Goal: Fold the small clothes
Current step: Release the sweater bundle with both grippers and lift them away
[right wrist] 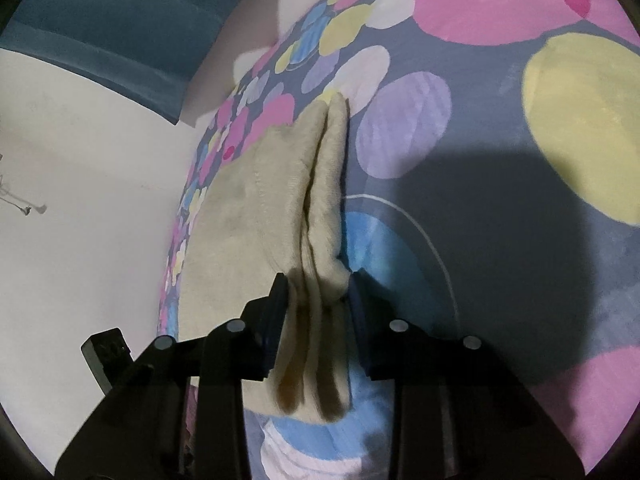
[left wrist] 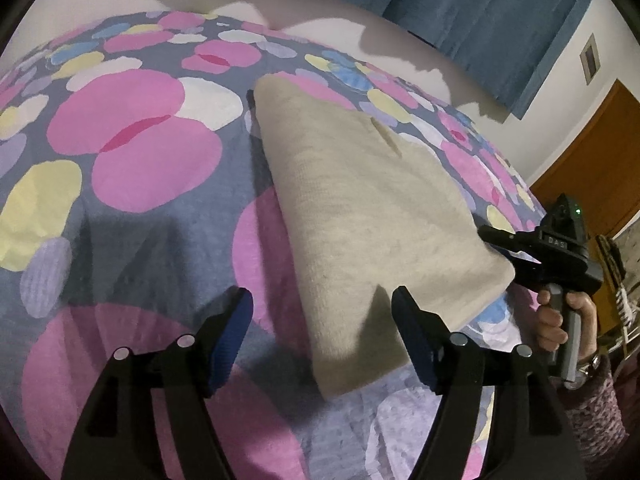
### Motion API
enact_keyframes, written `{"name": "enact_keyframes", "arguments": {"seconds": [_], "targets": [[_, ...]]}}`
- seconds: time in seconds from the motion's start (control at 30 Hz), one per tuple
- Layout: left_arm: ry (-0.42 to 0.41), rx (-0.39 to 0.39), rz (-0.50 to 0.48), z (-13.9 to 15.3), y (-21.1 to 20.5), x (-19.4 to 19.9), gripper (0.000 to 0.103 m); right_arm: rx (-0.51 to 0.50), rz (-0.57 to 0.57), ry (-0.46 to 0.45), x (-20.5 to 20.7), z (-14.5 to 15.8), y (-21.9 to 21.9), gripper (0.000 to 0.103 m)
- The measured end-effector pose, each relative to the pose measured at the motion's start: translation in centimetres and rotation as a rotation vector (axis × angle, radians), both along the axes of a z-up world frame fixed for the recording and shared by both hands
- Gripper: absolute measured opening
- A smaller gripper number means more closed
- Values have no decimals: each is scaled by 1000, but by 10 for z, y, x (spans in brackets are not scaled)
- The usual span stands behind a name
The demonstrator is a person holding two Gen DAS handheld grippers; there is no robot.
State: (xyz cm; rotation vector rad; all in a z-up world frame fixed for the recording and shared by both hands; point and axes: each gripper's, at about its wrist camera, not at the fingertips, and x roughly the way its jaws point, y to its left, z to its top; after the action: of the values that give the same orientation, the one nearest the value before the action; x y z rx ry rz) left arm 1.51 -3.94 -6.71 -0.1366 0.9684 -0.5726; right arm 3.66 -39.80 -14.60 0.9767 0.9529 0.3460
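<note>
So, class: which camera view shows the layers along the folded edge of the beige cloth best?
The right wrist view: the beige cloth runs edge-on between the right gripper fingers, its stacked layers showing clearly. The left wrist view shows only the cloth's flat top face on the spotted bedspread.

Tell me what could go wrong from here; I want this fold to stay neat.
The right gripper has the beige cloth's stacked layers between its fingers; pulling back could drag them apart. The left gripper stands open astride the near corner, so nothing pins that end. The soft spotted bedspread may bunch under a sliding cloth.
</note>
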Motion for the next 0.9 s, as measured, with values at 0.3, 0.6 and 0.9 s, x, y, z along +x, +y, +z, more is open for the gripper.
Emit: {"name": "enact_keyframes", "arguments": {"seconds": [0.3,0.6,0.9], "targets": [[-26,49,51,1,1,-5,77,-32,-38,-21,-30,12,-4,57],[-59,88,103,8,5,-17,81,-224,-62,1,-51,36,15,68],[-146,185,169,15,3,-32,83,-511,-77,-45,-71,69,49,77]]}}
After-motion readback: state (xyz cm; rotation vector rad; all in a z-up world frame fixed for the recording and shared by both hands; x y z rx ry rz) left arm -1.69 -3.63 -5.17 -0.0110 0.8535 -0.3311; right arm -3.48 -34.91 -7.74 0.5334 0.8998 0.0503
